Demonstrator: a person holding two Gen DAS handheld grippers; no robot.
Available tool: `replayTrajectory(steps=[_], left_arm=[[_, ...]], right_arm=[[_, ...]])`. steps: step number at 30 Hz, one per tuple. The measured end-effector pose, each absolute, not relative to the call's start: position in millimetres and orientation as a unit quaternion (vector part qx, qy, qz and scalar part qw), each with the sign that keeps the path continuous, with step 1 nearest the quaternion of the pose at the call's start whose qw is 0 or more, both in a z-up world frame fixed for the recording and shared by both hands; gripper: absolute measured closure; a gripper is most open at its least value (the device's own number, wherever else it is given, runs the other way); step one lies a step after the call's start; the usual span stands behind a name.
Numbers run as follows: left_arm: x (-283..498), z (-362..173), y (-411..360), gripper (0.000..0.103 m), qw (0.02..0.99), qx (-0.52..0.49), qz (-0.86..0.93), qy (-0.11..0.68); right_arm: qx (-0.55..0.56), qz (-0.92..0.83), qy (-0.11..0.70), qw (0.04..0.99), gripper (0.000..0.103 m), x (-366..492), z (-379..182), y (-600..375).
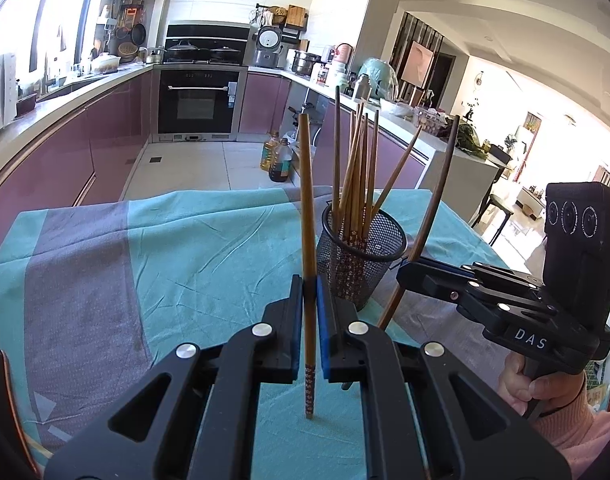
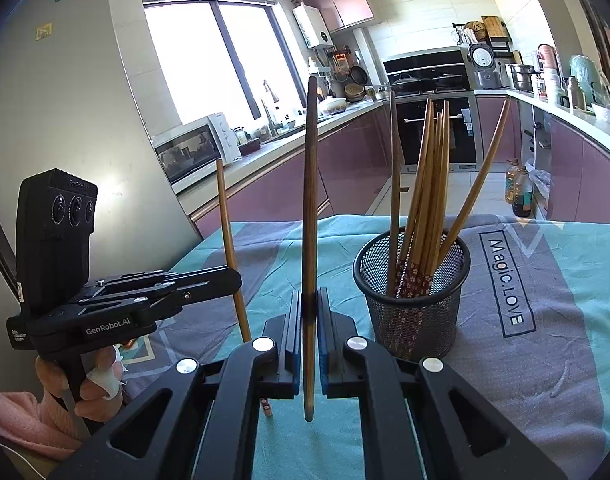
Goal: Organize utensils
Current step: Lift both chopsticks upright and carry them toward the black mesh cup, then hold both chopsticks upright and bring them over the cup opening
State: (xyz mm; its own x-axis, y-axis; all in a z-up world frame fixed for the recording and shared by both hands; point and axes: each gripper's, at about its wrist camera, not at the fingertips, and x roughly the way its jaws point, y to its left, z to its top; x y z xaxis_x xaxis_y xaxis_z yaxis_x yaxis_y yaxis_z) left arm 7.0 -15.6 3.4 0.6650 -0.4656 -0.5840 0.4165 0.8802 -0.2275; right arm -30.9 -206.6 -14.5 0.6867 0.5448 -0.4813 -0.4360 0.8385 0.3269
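One mesh holder (image 2: 413, 304) — two grippers, one chopstick each; two oil bottles (image 1: 276, 157) on floor.

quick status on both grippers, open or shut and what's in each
Left gripper: shut on a light bamboo chopstick, held upright.
Right gripper: shut on a dark wooden chopstick, also upright.

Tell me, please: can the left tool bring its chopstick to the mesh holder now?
Probably yes. The left tool grips its chopstick upright beside the mesh holder, whose open top has room left; only the leaning chopsticks crowd it.
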Motion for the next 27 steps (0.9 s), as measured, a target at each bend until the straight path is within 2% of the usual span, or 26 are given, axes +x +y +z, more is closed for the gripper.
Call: replayTrajectory(steps=[27], left_arm=[[11, 16, -21, 0.095, 0.913, -0.035, -0.264, 0.310]], right_arm=[[0.093, 0.254, 0.265, 0.926, 0.097, -30, 1, -219]])
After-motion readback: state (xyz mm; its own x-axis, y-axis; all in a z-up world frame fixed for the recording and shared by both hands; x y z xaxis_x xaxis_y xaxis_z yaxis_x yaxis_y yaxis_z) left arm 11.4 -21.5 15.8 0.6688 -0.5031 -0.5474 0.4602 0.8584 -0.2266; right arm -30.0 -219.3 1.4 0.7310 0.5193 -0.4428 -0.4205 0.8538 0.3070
